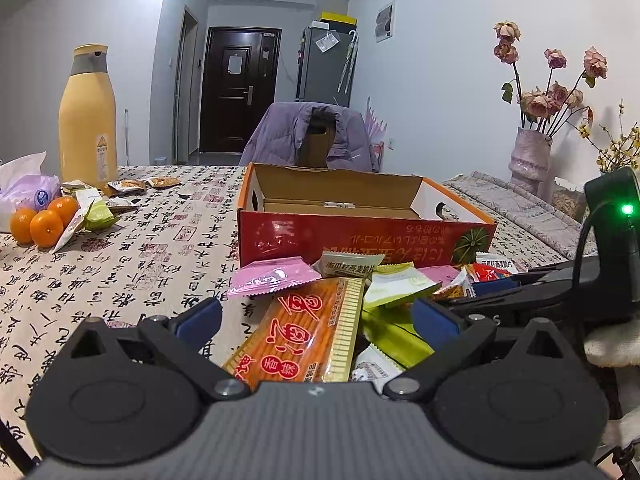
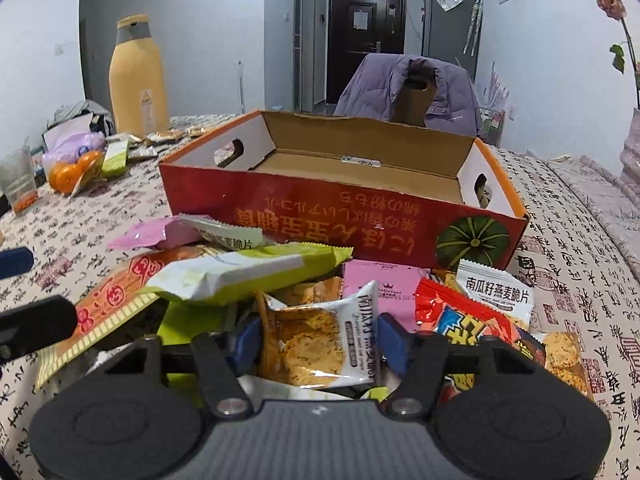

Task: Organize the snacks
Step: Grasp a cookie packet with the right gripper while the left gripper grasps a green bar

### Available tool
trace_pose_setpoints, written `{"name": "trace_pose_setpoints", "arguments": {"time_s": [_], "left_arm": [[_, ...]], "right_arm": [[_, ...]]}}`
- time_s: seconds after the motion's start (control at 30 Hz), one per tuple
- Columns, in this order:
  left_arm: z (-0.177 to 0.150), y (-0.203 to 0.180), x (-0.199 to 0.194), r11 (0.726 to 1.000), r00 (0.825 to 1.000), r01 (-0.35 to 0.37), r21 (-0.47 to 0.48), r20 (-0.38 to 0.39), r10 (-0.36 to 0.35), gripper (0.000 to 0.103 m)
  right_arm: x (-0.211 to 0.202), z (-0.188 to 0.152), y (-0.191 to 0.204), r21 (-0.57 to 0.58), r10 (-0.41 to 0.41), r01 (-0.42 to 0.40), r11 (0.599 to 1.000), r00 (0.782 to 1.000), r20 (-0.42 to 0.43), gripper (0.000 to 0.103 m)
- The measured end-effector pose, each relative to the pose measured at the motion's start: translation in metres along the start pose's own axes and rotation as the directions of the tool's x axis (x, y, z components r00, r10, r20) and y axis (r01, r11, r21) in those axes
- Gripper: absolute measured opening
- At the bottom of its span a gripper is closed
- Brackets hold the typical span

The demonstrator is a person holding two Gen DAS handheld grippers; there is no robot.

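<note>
My right claw (image 2: 318, 338) is gripping a cracker packet (image 2: 316, 340): its blue pads (image 2: 391, 340) are pressing both sides of the packet, which is standing upright on the snack pile in front of the box (image 2: 344, 204). My left claw (image 1: 316, 316) is hanging open, its pads (image 1: 199, 318) spread wide over the long orange packet (image 1: 304, 340) without touching it.

Everything else I am placing by the box. The pile is lying against the box's near red wall: a green-and-white packet (image 2: 248, 270) across the orange one, a pink packet (image 2: 386, 284) and a red packet (image 2: 472, 316) just right of my cracker packet, and another pink packet (image 1: 272, 278) at the pile's left edge. The box itself is sitting open and looking bare inside. Well to the box's left are standing a yellow bottle (image 1: 88, 116), oranges (image 1: 44, 220) and a few loose packets (image 1: 132, 188). Behind the box is a chair with a purple jacket (image 1: 312, 140). All of it is resting on the calligraphy tablecloth (image 1: 140, 260).
</note>
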State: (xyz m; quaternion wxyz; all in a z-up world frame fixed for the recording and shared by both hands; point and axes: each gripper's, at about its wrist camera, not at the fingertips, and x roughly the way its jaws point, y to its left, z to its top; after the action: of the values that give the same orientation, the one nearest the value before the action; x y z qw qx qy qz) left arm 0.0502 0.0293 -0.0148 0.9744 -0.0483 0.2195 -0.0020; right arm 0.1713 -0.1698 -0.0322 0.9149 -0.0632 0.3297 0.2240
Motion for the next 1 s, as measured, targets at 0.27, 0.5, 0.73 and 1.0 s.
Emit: {"name": "trace_pose_setpoints", "arguments": {"time_s": [0.27, 0.5, 0.73, 1.0], "left_arm": [[0.001, -0.002, 0.0, 1.0, 1.0, -0.003, -0.001, -0.011, 0.003, 0.103], [0.004, -0.016, 0.006, 1.0, 0.999, 0.016, 0.005, -0.048, -0.015, 0.103], [0.012, -0.042, 0.014, 0.999, 0.997, 0.043, 0.034, -0.068, -0.04, 0.103], [0.038, -0.062, 0.04, 0.997, 0.99, 0.04, 0.065, -0.137, -0.031, 0.1]], "right_arm": [[-0.027, -0.003, -0.012, 0.061, 0.012, -0.019, 0.998, 0.994, 0.109, 0.051], [-0.066, -0.006, -0.026, 0.093, -0.002, -0.022, 0.995, 0.969, 0.249, 0.051], [-0.08, -0.019, -0.044, 0.125, -0.019, -0.015, 0.992, 0.964, 0.266, 0.051], [-0.081, -0.028, -0.061, 0.152, -0.031, -0.011, 0.988, 0.961, 0.274, 0.052]]}}
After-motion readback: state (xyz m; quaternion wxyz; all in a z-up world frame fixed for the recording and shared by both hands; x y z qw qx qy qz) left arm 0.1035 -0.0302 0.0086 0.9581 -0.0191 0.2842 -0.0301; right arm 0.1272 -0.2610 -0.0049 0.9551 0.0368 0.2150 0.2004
